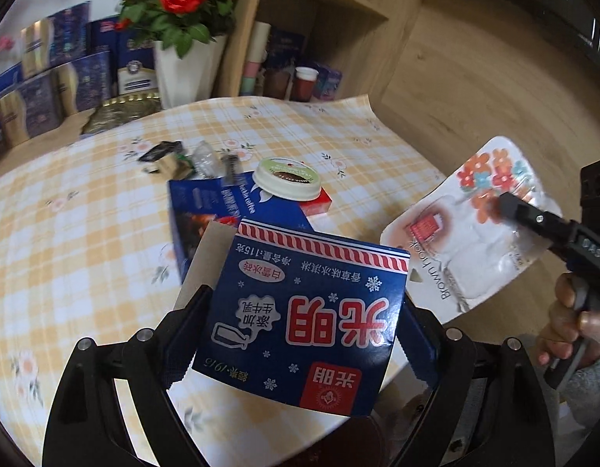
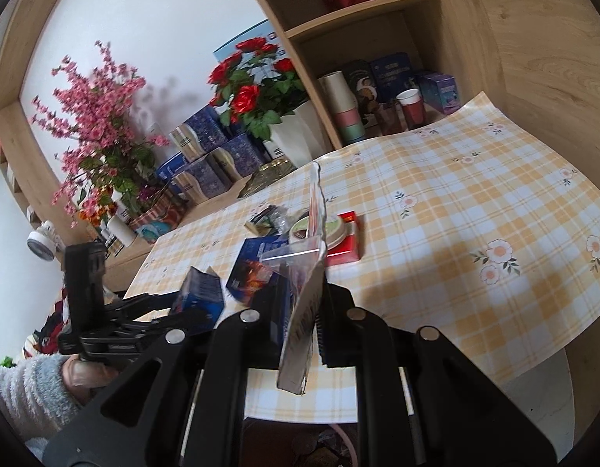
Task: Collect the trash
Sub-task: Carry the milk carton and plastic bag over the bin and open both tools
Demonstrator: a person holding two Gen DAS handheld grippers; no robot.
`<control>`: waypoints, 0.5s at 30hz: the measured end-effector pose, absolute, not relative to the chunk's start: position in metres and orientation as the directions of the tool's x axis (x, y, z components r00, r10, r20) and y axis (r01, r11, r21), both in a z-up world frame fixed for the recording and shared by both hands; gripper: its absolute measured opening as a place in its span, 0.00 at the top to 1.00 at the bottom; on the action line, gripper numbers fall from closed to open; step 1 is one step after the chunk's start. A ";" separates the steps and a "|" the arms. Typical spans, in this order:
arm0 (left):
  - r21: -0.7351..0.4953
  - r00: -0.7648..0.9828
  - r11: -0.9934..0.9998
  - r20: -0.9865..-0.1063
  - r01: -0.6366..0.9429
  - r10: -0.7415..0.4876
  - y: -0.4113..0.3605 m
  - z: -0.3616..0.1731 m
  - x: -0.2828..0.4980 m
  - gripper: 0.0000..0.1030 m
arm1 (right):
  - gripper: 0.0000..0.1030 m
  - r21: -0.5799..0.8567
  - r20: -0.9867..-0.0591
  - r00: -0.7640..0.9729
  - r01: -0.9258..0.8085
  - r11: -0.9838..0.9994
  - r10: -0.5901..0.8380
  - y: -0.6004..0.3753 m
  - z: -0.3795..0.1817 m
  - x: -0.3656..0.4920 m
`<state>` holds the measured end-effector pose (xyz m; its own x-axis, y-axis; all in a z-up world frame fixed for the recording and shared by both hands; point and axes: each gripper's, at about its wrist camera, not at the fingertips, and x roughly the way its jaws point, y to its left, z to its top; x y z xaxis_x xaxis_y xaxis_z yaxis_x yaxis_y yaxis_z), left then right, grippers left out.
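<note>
- While other trash lay on the table (image 1: 86, 210), two pieces were held off it, one in each gripper; the step was judged to be carrying, with no bin in either view.
- The left gripper (image 1: 300, 311) was clamped across a blue carton (image 1: 300, 319), its jaws wide because the carton is wide; the pads pressed on the carton's two sides. In the right wrist view the same gripper (image 2: 195, 311) and carton (image 2: 202, 292) were seen at lower left, with a fleecy sleeve (image 2: 23, 389) behind.
- The right gripper (image 2: 303, 311) was clenched on a blister pack (image 2: 307, 272), held edge-on and upright between nearly closed jaws. In the left wrist view the pack (image 1: 471, 229) hung beyond the table edge, with a finger (image 1: 533, 218) of the right gripper laid across it.
- Still on the table: a blue packet (image 1: 206, 210), a white lid (image 1: 286, 179) resting on a red box (image 1: 319, 204), and small dark wrappers (image 1: 171, 159) farther back.
- The next move was judged to call for a receptacle to be reached and each grip released over it, before the remaining pieces could be taken.
- Legible writing: on the carton, upside down, "光明", "1915" and "115克"; on the pack, "Brown hook"; on the packet, "luckin coffee". The lid's print was too small to be read.
</note>
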<state>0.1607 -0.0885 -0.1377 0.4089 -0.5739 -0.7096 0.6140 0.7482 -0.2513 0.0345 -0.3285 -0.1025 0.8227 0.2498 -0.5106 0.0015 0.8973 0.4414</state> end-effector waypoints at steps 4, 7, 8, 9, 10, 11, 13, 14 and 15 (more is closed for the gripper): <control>-0.306 0.415 0.767 -0.698 0.564 -0.583 -0.061 -0.137 0.149 0.16 | 0.85 0.434 -0.518 0.814 -0.013 0.901 0.261 -0.316 -0.102 0.024; -0.341 0.436 0.789 -0.689 0.511 -0.580 -0.039 -0.135 0.142 0.16 | 0.85 0.440 -0.524 0.806 -0.020 0.898 0.275 -0.310 -0.103 0.015; -0.345 0.443 0.794 -0.686 0.500 -0.577 -0.033 -0.134 0.139 0.17 | 0.85 0.442 -0.527 0.803 -0.023 0.897 0.280 -0.308 -0.103 0.013; -0.349 0.451 0.799 -0.683 0.489 -0.574 -0.027 -0.132 0.135 0.17 | 0.85 0.445 -0.531 0.796 -0.031 0.895 0.291 -0.304 -0.103 0.009; -0.355 0.458 0.804 -0.681 0.476 -0.572 -0.020 -0.131 0.129 0.17 | 0.85 0.445 -0.535 0.790 -0.037 0.895 0.299 -0.301 -0.104 0.006; -0.361 0.468 0.811 -0.678 0.460 -0.567 -0.011 -0.130 0.121 0.17 | 0.85 0.444 -0.539 0.785 -0.045 0.895 0.306 -0.298 -0.104 0.004; -0.364 0.481 0.822 -0.678 0.439 -0.557 0.001 -0.128 0.109 0.17 | 0.85 0.441 -0.545 0.773 -0.065 0.895 0.325 -0.290 -0.104 -0.001; -0.364 0.486 0.826 -0.678 0.430 -0.551 0.007 -0.128 0.101 0.17 | 0.85 0.441 -0.547 0.767 -0.076 0.894 0.335 -0.287 -0.104 -0.004; -0.364 0.491 0.830 -0.678 0.422 -0.547 0.013 -0.129 0.092 0.17 | 0.85 0.444 -0.551 0.756 -0.093 0.891 0.353 -0.282 -0.105 -0.008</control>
<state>0.0923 0.0128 -0.1287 0.4910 -0.5471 -0.6780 0.4224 0.8301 -0.3639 -0.0077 -0.2818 -0.1046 0.7560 0.3534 -0.5509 -0.0926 0.8910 0.4444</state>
